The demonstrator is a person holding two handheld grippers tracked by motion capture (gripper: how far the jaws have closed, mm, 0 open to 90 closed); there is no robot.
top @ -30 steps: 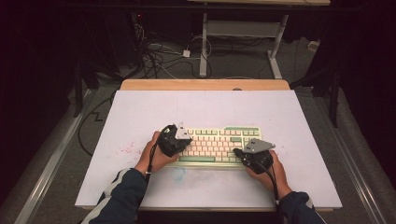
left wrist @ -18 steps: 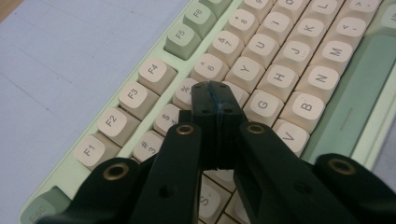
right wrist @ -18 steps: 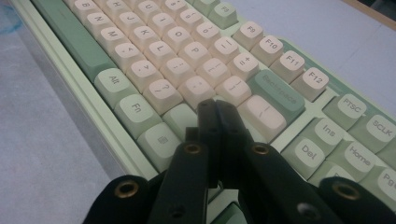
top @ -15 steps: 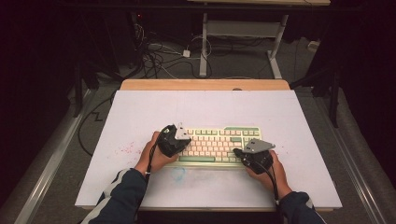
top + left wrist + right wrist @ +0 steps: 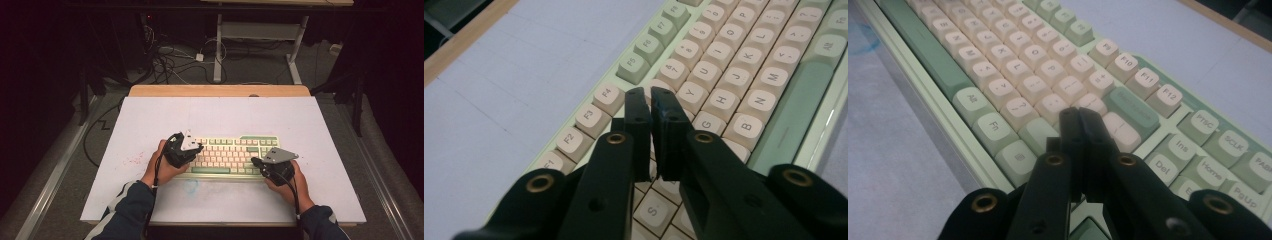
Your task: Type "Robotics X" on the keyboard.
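- Beneath both pairs of jaws lies the keyboard (image 5: 231,155), flat on the white table (image 5: 300,125).
- The left gripper (image 5: 648,100) has just been parting its jaws: a thin gap, nothing between them, tips over the number row.
- The right gripper (image 5: 1079,117) stands closed and empty, tips near the Enter key (image 5: 1130,111).

Lab: dark room, floor cables (image 5: 167,57), white-topped bench (image 5: 300,120)
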